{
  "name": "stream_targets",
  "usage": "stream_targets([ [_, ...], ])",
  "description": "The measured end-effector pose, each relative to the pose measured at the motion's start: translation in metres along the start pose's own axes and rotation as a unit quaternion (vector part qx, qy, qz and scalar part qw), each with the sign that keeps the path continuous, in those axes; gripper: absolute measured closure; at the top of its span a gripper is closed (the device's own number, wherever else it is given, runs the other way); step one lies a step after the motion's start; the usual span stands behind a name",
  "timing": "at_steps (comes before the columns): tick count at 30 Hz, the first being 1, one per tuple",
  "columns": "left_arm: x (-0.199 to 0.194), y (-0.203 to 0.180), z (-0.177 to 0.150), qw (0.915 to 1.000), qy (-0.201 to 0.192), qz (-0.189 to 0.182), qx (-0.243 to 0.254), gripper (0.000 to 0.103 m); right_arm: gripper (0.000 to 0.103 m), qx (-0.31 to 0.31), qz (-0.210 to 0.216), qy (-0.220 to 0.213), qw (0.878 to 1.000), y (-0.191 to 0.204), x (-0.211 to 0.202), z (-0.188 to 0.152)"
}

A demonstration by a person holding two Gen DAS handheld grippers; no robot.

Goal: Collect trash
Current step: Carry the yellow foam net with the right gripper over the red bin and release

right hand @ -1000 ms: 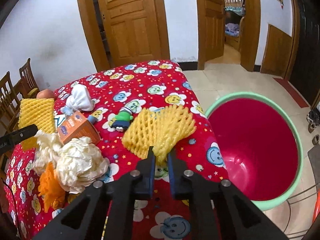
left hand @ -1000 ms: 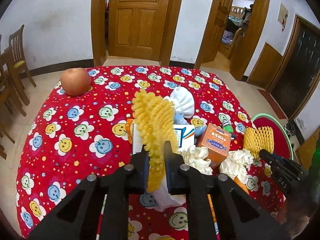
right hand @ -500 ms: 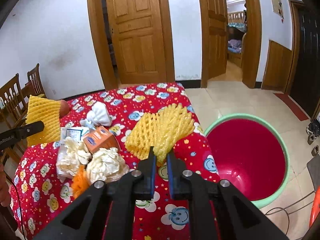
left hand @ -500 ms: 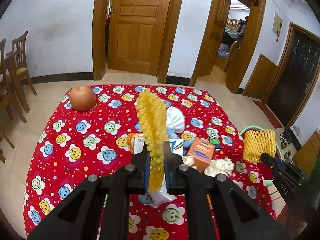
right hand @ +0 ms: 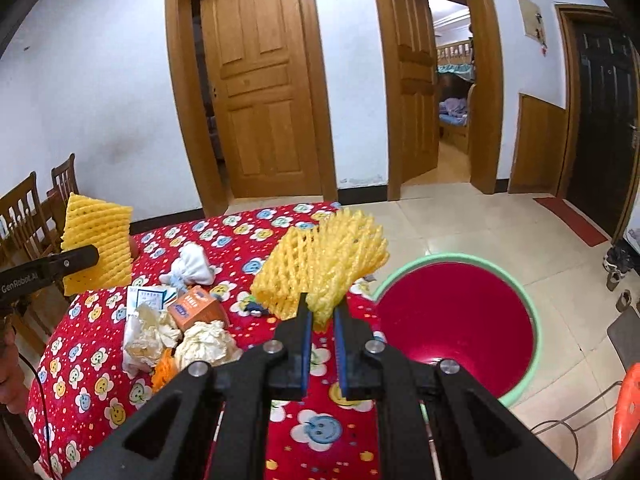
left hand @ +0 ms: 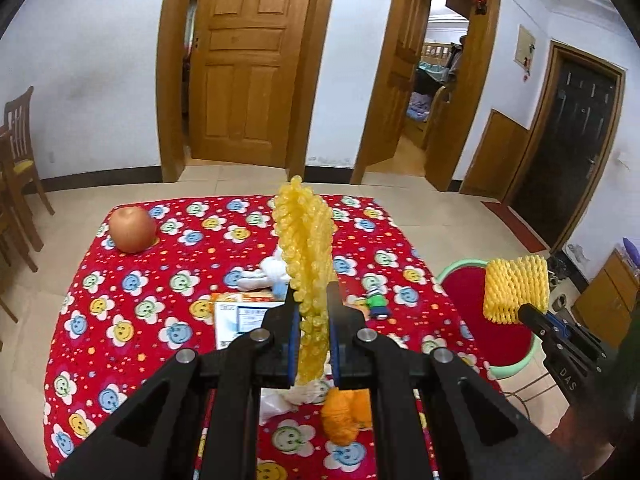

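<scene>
Your left gripper (left hand: 311, 312) squeezes one yellow foam net (left hand: 306, 256) above the table's (left hand: 132, 320) middle. Your right gripper (right hand: 320, 316) squeezes another yellow net (right hand: 324, 260) over the table's right edge, beside the red bin (right hand: 452, 316).

- The worktop (right hand: 248, 240) carried an apple (left hand: 132, 229) at its far left corner.
- Near the middle lay a cloth bundle (right hand: 192, 266), with a box (right hand: 196, 309) and crumpled paper (right hand: 206, 344) nearer the camera.
- A bin (right hand: 454, 312) stood on the floor just right of the worktop.
- Chairs (right hand: 28, 216) stood left of the worktop.
</scene>
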State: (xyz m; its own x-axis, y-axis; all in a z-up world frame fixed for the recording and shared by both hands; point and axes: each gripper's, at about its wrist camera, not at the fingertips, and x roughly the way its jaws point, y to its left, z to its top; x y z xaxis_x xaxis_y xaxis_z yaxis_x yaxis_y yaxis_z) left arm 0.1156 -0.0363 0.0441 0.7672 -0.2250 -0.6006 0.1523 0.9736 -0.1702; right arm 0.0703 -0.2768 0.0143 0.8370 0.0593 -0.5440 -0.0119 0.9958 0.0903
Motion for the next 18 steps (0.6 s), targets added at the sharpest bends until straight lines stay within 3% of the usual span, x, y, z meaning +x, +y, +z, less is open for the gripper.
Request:
stream_targets([
  [9, 0.000, -0.008, 0.007, 0.9998, 0.004, -0.018, 0.000, 0.092, 0.092, 0.021, -0.019, -0.007, 1.000, -0.023, -0.008, 0.000],
  [18, 0.018, -0.052, 0.011, 0.9980, 0.017, -0.048, 0.038, 0.092, 0.092, 0.044, -0.042, 0.006, 0.998, -0.051, -0.002, -0.006],
])
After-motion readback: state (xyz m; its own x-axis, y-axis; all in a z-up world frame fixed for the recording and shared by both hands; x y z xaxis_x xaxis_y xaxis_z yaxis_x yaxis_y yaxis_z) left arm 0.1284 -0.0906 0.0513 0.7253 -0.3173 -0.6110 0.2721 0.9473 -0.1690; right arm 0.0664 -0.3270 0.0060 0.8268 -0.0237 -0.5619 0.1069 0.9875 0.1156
